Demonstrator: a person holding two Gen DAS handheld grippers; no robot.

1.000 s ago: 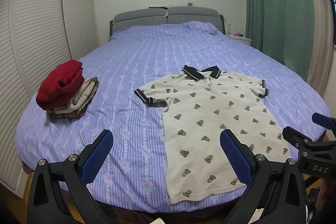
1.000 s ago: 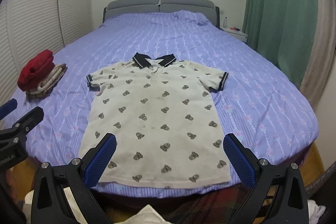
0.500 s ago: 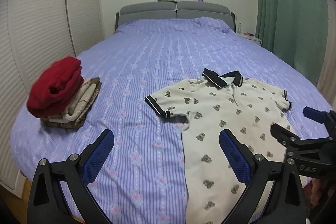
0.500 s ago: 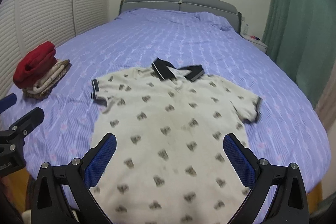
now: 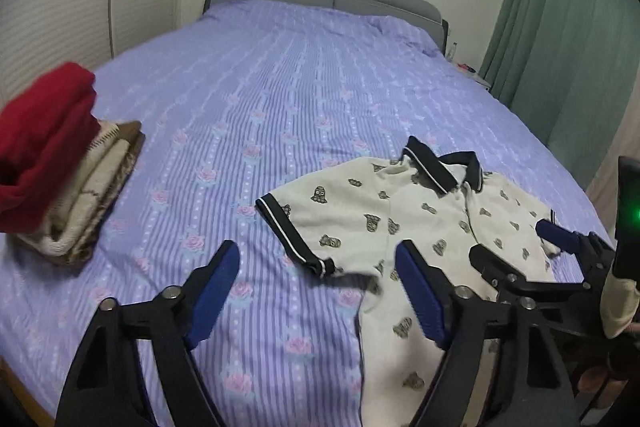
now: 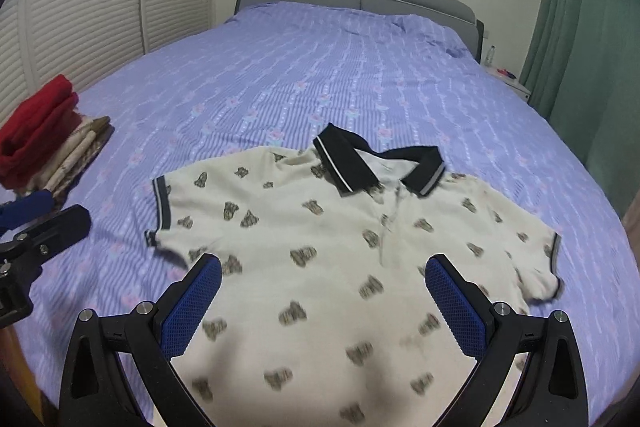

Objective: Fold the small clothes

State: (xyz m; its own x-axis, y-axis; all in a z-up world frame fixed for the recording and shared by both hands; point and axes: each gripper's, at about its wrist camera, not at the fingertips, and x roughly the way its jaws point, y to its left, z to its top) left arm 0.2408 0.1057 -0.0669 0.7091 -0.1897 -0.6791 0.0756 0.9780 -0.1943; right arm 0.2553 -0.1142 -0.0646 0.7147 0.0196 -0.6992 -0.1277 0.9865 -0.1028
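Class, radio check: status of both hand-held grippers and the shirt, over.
Left hand-held gripper closing, nothing between pads. Right hand-held gripper open, empty, over the polo shirt. Shirt flat, unfolded on bed. Folded clothes stack well clear.

Polo shirt [image 6: 340, 247] flat on bed [image 6: 320, 67], folded pile [image 6: 44, 143] leftward

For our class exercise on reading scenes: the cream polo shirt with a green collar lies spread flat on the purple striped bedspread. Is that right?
Not quite: the cream polo shirt has a dark navy collar, not green, as the right wrist view shows. It does lie spread flat on the purple striped bedspread.
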